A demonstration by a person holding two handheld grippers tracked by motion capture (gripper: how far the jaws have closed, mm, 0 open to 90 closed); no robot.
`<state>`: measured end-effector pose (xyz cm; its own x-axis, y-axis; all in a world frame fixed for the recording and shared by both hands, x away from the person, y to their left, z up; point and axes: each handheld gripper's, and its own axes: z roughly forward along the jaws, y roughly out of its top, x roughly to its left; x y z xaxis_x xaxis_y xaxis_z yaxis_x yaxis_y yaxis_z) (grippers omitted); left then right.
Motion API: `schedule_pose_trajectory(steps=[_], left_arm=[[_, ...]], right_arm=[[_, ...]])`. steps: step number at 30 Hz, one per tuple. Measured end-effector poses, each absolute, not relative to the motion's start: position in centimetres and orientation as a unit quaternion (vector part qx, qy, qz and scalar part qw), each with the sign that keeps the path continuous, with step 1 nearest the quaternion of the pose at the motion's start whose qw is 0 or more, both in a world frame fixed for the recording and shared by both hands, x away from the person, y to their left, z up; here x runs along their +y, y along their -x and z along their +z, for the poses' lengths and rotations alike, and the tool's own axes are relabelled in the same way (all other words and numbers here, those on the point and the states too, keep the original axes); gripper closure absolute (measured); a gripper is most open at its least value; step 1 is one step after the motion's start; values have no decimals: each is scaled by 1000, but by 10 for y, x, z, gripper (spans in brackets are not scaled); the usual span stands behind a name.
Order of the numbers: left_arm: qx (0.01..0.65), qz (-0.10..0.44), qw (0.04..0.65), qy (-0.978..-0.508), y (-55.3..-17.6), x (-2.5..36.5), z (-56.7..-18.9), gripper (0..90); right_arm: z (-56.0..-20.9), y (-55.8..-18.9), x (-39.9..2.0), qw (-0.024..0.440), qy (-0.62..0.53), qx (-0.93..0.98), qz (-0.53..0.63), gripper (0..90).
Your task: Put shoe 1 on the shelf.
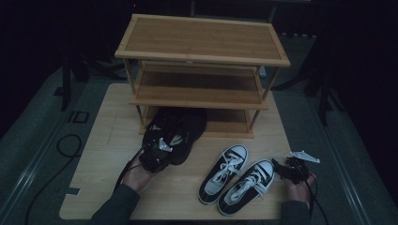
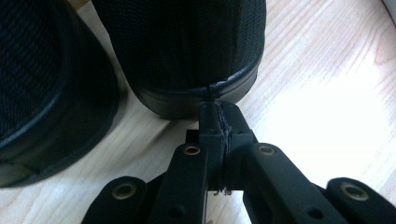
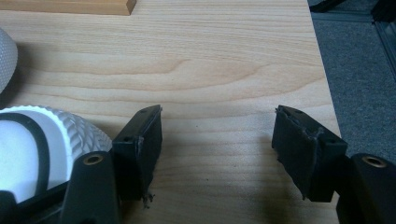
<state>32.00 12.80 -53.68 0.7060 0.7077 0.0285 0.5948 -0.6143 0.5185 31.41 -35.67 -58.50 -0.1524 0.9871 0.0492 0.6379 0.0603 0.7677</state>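
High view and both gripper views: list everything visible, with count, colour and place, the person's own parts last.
Three-tier bamboo shoe rack: one, light brown, back of table.
Light wooden table: one, pale, on grey floor.
Black mesh slip-on shoes: two, black, before rack's bottom shelf.
Black canvas sneakers with white toes and laces: two, front right.
Left gripper: black, jaws shut at a slip-on's heel.
Right gripper: black, jaws open beside sneakers.
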Motion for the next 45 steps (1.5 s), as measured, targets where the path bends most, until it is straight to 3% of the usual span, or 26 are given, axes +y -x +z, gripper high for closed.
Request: schedule_pose_trajectory(steps=[25, 45], left_arm=[[334, 151, 268, -891, -341, 70, -523, 900], [350, 184, 254, -883, -380, 42, -521, 900]], right_arm=[[-585, -314, -357, 259, -597, 681, 337, 327], [-585, -314, -357, 259, -596, 681, 337, 327]])
